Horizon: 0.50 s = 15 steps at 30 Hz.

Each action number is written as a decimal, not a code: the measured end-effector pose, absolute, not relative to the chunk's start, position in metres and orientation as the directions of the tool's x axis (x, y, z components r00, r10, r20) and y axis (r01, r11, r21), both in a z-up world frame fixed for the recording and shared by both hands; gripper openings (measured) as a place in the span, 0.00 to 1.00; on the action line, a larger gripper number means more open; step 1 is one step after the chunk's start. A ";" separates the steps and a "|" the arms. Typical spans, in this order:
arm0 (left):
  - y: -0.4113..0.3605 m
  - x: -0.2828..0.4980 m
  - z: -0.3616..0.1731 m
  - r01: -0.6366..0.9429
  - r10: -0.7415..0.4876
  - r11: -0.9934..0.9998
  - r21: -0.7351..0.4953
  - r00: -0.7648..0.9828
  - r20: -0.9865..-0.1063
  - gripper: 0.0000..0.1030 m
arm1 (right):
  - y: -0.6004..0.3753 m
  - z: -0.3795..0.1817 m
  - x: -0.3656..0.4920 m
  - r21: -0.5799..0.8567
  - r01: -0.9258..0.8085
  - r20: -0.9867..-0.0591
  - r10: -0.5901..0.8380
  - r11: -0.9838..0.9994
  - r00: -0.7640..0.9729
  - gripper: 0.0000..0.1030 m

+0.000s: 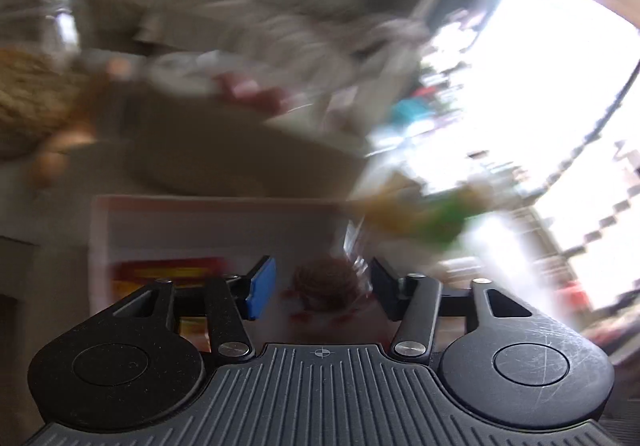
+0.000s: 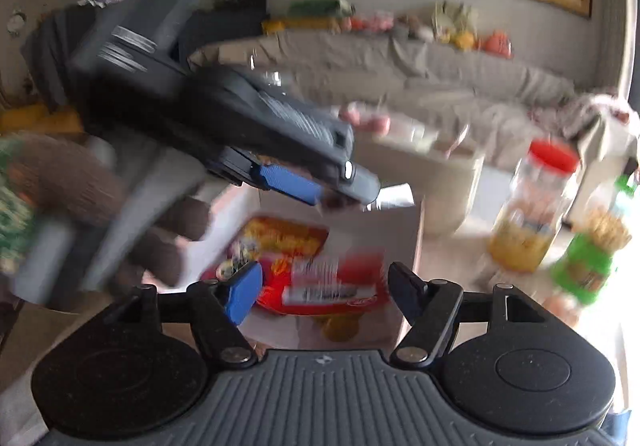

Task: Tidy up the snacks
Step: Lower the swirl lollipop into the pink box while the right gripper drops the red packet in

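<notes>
Grippers both stood spread, empty: right gripper [image 2: 320, 292] tilted down over the white box [image 2: 404, 222] of red snack packets [image 2: 320, 286]; left gripper [image 2: 316, 194] crossed at ten o'clock, gloved hand [image 2: 120, 202] gripping its handle.

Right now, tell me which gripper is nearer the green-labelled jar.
Right, probably. The right gripper hangs open just left of the green-labelled jar; the left gripper is further left, open above the white box.

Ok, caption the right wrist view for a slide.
Open right tongs above a white box of red snack packets.
</notes>
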<state>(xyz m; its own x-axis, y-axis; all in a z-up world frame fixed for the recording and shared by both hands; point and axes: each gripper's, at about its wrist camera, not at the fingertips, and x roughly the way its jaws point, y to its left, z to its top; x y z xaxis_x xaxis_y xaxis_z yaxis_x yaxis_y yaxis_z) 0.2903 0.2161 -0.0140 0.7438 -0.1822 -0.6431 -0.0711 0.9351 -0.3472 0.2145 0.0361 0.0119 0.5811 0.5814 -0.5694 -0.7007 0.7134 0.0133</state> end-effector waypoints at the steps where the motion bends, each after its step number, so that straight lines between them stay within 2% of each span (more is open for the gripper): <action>1: 0.216 0.289 -0.021 -0.079 -0.147 0.947 -0.312 0.756 -0.638 0.54 | 0.035 0.007 0.213 0.024 -0.711 -0.581 0.588 0.703 0.563 0.68; 3: 0.221 0.280 -0.026 -0.077 -0.154 0.936 -0.343 0.786 -0.598 0.57 | 0.027 0.001 0.206 0.025 -0.724 -0.586 0.597 0.689 0.548 0.70; 6: 0.220 0.256 -0.018 -0.089 -0.130 0.927 -0.365 0.835 -0.535 0.57 | -0.001 -0.003 0.192 0.011 -0.709 -0.587 0.579 0.705 0.567 0.73; 8: 0.210 0.240 -0.011 -0.037 -0.151 0.937 -0.346 0.852 -0.501 0.56 | -0.029 -0.007 0.187 0.038 -0.681 -0.591 0.566 0.732 0.575 0.75; 11: 0.196 0.220 -0.009 -0.003 -0.160 0.947 -0.320 0.861 -0.483 0.56 | -0.071 -0.015 0.184 0.054 -0.602 -0.611 0.504 0.796 0.611 0.76; 15: 0.184 0.199 -0.008 0.036 -0.222 0.931 -0.364 0.847 -0.483 0.56 | -0.122 -0.026 0.181 0.082 -0.471 -0.630 0.412 0.878 0.658 0.77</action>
